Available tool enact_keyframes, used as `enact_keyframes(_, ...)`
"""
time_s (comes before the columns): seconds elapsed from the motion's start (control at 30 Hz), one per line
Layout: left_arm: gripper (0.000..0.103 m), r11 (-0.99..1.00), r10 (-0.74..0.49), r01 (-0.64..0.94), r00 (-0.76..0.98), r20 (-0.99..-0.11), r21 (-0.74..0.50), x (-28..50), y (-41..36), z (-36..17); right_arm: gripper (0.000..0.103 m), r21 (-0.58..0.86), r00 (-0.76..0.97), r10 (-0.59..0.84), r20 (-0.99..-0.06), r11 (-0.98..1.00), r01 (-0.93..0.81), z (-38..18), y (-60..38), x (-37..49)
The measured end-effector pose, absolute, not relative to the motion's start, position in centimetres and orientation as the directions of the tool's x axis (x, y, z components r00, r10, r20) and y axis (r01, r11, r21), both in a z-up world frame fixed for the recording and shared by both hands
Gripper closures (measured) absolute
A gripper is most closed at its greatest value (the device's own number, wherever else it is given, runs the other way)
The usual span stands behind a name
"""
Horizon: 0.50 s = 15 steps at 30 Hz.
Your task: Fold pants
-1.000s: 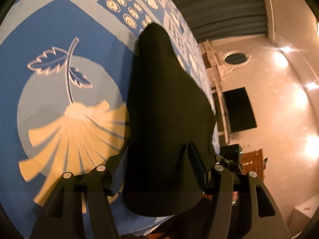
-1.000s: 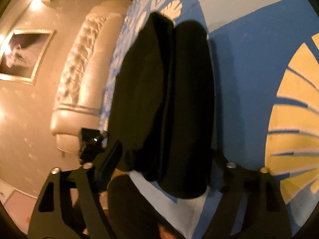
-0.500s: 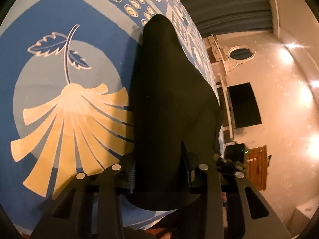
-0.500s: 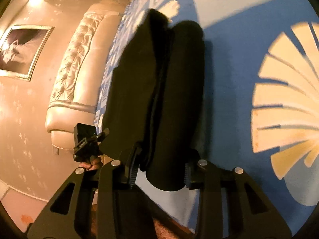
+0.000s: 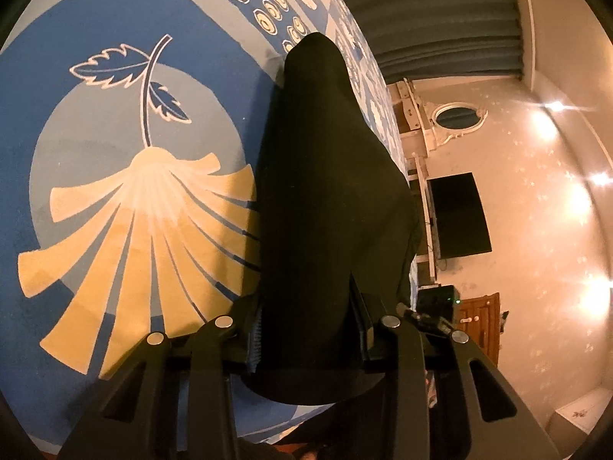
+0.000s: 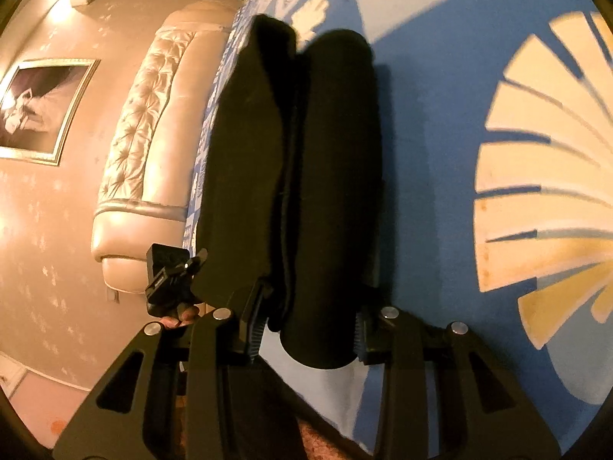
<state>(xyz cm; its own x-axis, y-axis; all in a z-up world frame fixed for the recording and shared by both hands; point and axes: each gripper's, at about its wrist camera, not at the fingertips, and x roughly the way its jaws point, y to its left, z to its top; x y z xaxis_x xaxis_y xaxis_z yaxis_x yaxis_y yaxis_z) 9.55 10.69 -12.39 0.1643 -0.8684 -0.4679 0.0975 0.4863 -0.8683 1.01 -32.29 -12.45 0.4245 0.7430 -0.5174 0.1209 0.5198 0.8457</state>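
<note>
The black pants (image 5: 325, 199) lie lengthwise on a blue patterned bedspread (image 5: 115, 122), reaching away from the near edge. My left gripper (image 5: 306, 331) is shut on the pants' near end, the cloth bunched between its fingers. In the right wrist view the pants (image 6: 306, 153) show as two thick folds side by side. My right gripper (image 6: 306, 329) is shut on their near end too. The other gripper (image 6: 168, 276) shows at the left of the right wrist view.
The bedspread (image 6: 498, 153) has a yellow fan pattern to the right. A tufted cream headboard (image 6: 153, 134) and a framed picture (image 6: 34, 107) stand left. A dark TV (image 5: 456, 218), an oval mirror (image 5: 459, 117) and a wooden door (image 5: 479, 318) are on the right wall.
Both grippers closed from wide open onto the near end of the pants. The views shifted slightly with the bedspread pattern sliding.
</note>
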Motion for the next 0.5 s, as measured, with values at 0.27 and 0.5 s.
enact_keyframes(0.27, 0.067, 0.474, -0.875, 0.094, 0.163, -0.456, -0.876, 9.64, 10.77, -12.5, 0.067, 0.851, 0.425, 0.749, -0.509, 0.513, 0.115, -12.66, -32.49, 0.93)
enact_keyframes(0.5, 0.067, 0.494, -0.865, 0.106, 0.165, -0.475, -0.863, 9.49, 10.5, -12.1, 0.067, 0.853, 0.43, 0.748, -0.505, 0.509, 0.116, -12.66, -32.7, 0.73)
